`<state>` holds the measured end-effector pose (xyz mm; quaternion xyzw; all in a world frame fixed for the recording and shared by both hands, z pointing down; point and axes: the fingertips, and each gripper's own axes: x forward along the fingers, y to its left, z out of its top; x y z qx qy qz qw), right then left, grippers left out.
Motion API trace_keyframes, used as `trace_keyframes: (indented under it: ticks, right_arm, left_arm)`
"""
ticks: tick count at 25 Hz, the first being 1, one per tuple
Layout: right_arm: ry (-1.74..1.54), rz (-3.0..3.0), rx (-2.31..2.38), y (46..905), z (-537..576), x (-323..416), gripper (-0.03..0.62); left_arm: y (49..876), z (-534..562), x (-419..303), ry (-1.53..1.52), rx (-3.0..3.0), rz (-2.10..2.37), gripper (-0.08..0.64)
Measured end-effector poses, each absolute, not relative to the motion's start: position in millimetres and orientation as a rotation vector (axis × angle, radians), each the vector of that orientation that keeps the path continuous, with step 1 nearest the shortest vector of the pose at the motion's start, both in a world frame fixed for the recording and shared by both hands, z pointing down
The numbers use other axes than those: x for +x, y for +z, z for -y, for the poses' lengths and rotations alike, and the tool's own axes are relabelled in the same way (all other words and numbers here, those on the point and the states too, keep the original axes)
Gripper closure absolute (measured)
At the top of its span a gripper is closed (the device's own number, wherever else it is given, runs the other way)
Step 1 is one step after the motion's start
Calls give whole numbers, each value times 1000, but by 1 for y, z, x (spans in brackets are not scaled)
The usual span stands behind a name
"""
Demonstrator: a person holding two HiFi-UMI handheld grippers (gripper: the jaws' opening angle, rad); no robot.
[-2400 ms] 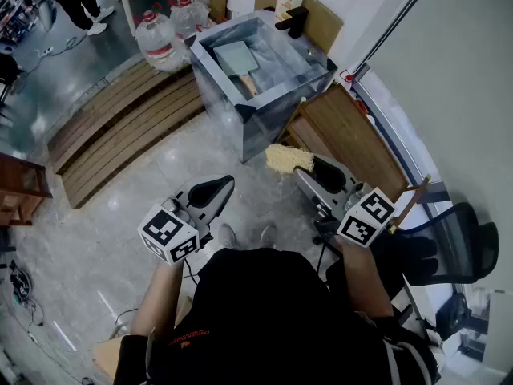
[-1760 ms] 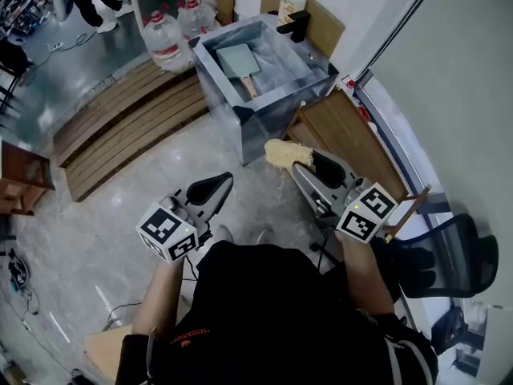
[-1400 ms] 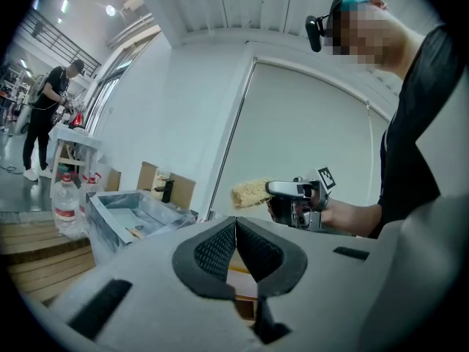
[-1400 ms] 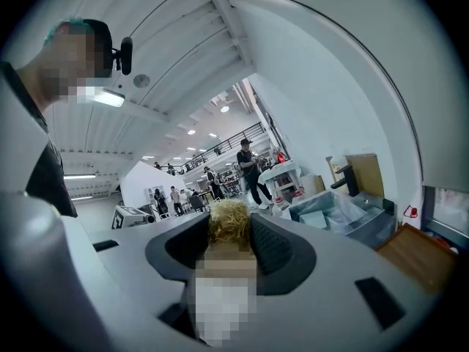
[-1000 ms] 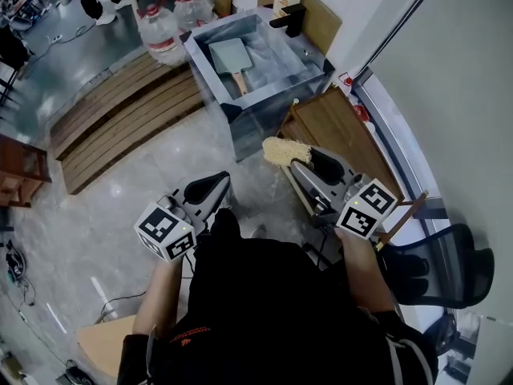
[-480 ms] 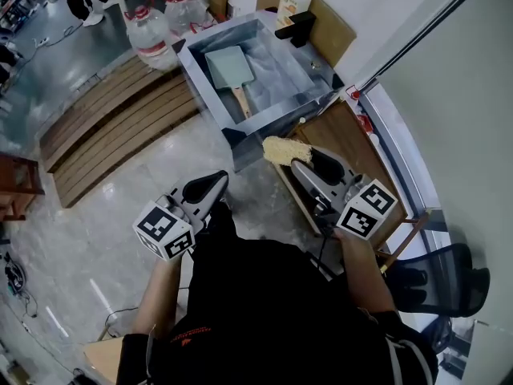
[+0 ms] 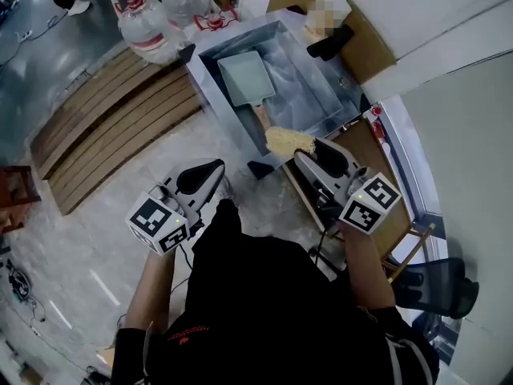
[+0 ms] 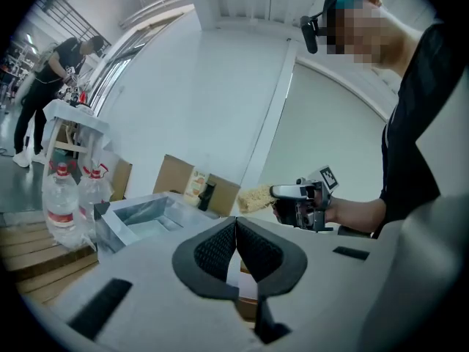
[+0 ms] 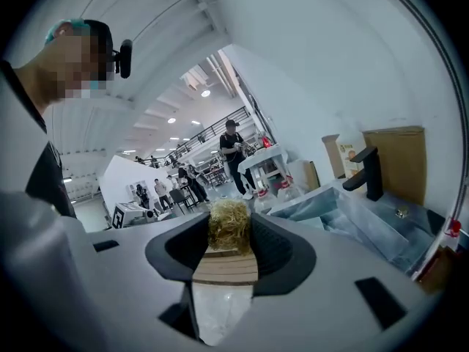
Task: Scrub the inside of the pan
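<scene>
A square grey-green pan (image 7: 246, 79) with a wooden handle lies inside the steel sink (image 7: 210, 54) ahead of me in the head view. My right gripper (image 7: 304, 149) is shut on a straw-coloured scrubber (image 7: 288, 141), held just short of the sink's near corner. The right gripper view shows the scrubber (image 9: 229, 226) wedged between the pads of my right gripper (image 9: 229, 242). My left gripper (image 7: 215, 168) hangs lower left over the floor. In its own view the left gripper (image 8: 236, 229) has its pads pressed together on nothing. The pan is hidden in both gripper views.
A black faucet (image 7: 333, 42) stands at the sink's far rim. Large water bottles (image 7: 148, 22) and a slatted wooden pallet (image 7: 112, 127) lie left of the sink. A wooden board (image 7: 393, 175) and a black chair (image 7: 437, 283) are on the right. People stand far off (image 9: 233, 152).
I have walked toward the sink, so it and the pan now sit much closer to both grippers. The right gripper still holds the scrubber; the left stays shut.
</scene>
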<state>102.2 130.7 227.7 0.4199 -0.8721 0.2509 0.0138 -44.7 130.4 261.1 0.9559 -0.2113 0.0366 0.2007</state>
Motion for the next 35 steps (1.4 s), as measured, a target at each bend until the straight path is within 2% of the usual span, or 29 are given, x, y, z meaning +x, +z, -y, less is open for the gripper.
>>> trace_keyframes:
  ticks: [12,35]
  right_arm:
    - [855,2588,1380,256,-26,76,419]
    - [880,2641,1163,283,56,117,419]
  left_arm:
    - [272,-7,-75,128,2680,496,541]
    - [297,44,-22,165,2583,675,541]
